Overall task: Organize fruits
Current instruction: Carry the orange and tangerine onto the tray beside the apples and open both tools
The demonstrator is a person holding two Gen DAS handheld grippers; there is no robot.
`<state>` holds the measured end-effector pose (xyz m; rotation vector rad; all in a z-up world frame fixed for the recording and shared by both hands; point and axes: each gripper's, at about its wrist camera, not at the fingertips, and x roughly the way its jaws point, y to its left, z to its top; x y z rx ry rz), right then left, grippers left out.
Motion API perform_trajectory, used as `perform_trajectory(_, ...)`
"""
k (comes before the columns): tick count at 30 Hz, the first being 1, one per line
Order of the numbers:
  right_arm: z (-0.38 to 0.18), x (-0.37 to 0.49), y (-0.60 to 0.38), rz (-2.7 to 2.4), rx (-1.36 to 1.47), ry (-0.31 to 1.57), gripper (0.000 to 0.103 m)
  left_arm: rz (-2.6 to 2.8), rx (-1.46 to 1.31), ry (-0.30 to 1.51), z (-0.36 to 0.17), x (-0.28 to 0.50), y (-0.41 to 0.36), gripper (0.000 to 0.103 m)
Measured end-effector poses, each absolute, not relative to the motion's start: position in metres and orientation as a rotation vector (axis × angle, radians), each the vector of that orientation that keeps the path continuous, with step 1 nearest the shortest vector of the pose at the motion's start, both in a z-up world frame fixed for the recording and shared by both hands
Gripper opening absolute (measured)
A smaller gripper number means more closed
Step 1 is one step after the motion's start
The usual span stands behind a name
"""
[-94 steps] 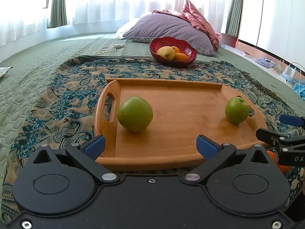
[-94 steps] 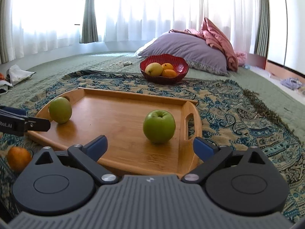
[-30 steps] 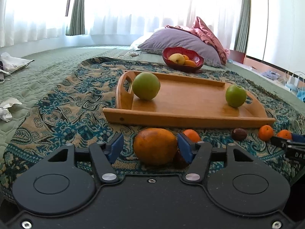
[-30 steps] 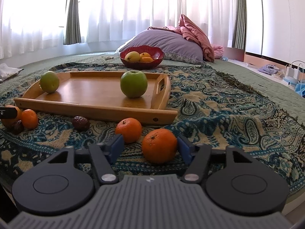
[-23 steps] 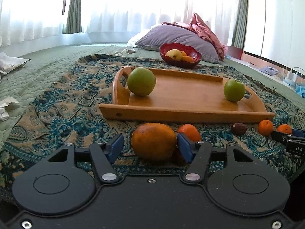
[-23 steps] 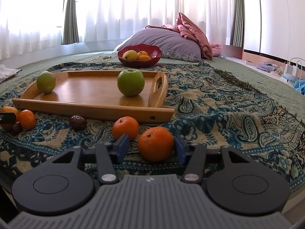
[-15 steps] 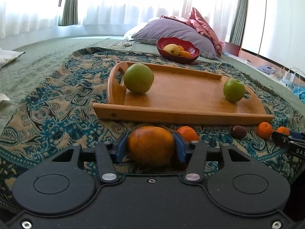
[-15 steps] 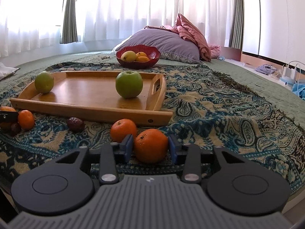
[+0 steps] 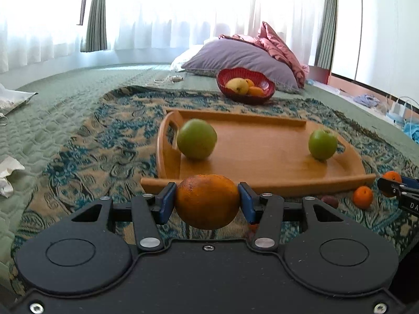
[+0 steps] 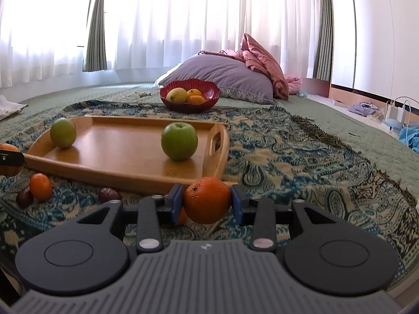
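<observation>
**Both tongs loaded with oranges**

Here the left tongs (image 9: 207, 202) were clamped on a large orange (image 9: 207, 205), pads pressing both sides. The right tongs (image 10: 206, 204) had just been closing and gripped a smaller orange (image 10: 207, 200). Just beyond both tongs lay the wooden tray (image 10: 117, 167) carrying two green apples (image 10: 179, 141). Farther ahead stood a red bowl (image 10: 189, 104) of fruit.

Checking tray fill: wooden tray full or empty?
Neither: wooden tray holds only two green apples, mostly bare.
</observation>
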<state>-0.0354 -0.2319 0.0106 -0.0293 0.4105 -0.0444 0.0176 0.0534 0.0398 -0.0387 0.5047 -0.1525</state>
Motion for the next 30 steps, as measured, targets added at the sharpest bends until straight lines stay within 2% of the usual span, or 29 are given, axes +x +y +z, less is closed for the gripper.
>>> perform_trajectory(30, 0.027, 0.028, -0.206, 0.012, -0.018, 0.457, 0.043, -0.204, -0.090, 0.541, 0.057, 0.077, 0.028, 0.048)
